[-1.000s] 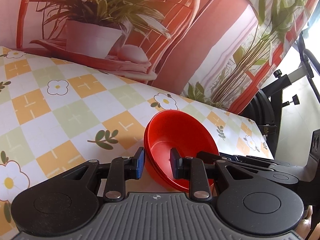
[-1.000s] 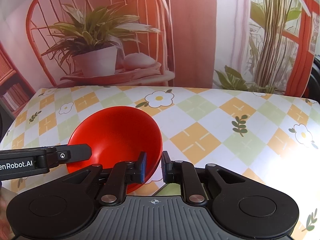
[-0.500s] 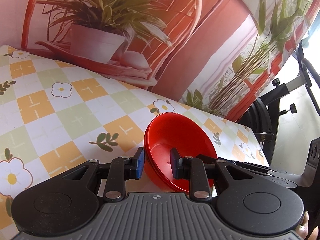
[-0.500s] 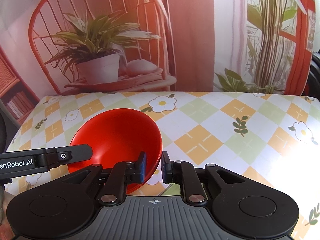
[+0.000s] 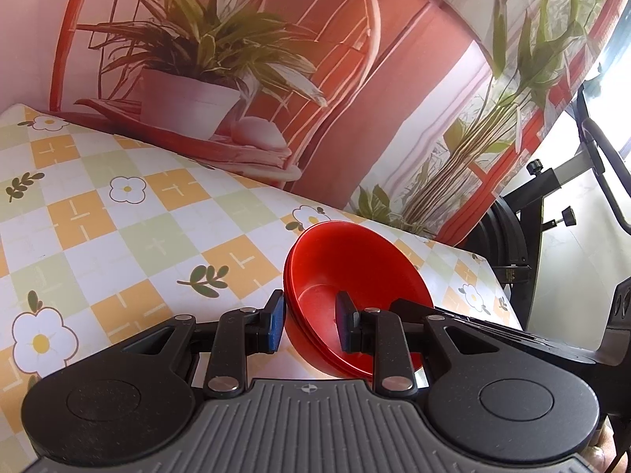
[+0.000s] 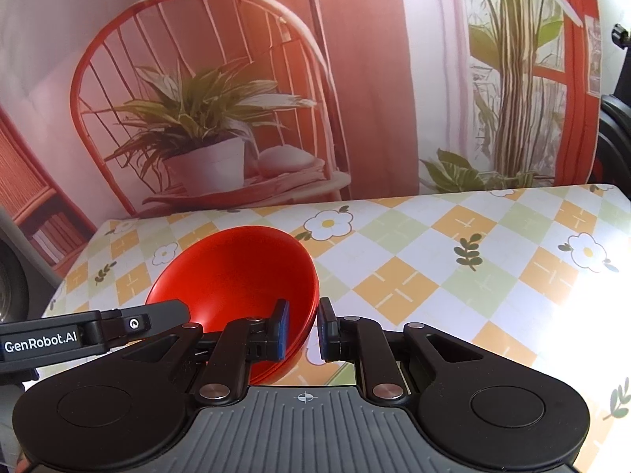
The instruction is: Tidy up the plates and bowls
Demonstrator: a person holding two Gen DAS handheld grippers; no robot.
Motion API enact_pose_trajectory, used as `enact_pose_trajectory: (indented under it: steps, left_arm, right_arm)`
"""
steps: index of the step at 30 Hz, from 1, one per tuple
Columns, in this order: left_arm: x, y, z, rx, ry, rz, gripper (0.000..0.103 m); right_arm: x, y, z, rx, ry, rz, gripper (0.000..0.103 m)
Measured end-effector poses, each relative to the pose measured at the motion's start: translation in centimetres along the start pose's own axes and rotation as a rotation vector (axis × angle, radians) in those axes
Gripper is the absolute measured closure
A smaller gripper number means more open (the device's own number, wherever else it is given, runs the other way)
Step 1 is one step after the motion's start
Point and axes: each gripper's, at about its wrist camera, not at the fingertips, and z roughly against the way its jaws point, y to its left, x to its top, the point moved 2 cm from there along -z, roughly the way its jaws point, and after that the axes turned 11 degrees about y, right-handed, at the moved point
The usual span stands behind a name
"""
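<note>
A red bowl (image 5: 355, 260), apparently a nested stack judging by the doubled rim lines, hangs tilted above the checked tablecloth. My left gripper (image 5: 309, 325) is shut on its near rim, one pad outside the wall and one inside. The right gripper's body (image 5: 473, 323) reaches in from the right. In the right wrist view the same bowl (image 6: 236, 268) sits left of centre. My right gripper (image 6: 303, 329) is shut on its right rim. The left gripper's labelled finger (image 6: 98, 331) holds the bowl's opposite side.
The table (image 6: 434, 256) wears a cloth of orange, green and white checks with flowers. A printed backdrop (image 6: 221, 118) of a chair and potted plant stands along its far edge. Black metal equipment (image 5: 552, 197) stands past the table's right end.
Both grippers keep the same hold on the bowl. They have shifted slightly together, so the table's far edge sits lower in both views.
</note>
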Motion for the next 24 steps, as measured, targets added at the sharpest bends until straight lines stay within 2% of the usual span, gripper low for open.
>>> enact_pose_trajectory:
  steps: [13,24]
  left_arm:
    - [-1.2,-2.2,1.7,-0.005,0.002,-0.047,0.076]
    - [-2.8,-6.0,1.0,-0.012,0.038,-0.126,0.076]
  right_arm:
    - [-1.6,-0.9,3.7,0.021,-0.058,-0.047,0.089]
    - [-3.5,-4.3,6.8,0.015,-0.104,-0.108,0.089]
